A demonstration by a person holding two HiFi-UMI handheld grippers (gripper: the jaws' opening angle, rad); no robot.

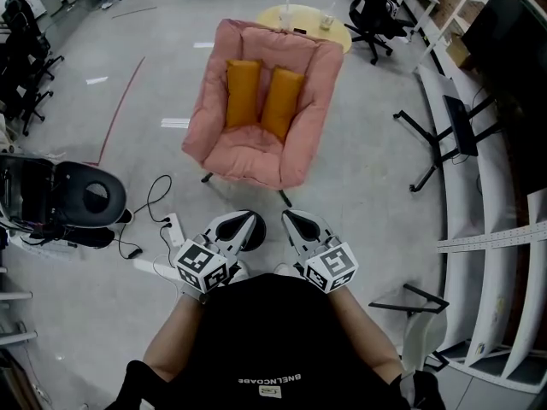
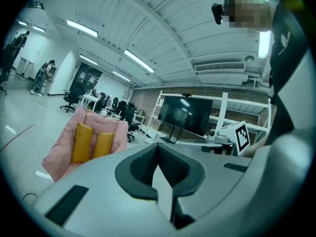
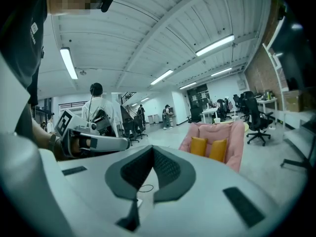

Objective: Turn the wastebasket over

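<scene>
Left hand-held gripper (image 1: 242,226) and right hand-held gripper (image 1: 297,225) are hovering side by side with jaws fully closed on nothing, facing the pink armchair (image 1: 249,156), while the black wastebasket (image 1: 70,196) is sitting on the floor well off to the left.

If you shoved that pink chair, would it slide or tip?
The pink chair looks light: thick soft padding on thin dark legs, so it would probably slide on the smooth floor. The loose orange cushions would likely flop over.
</scene>
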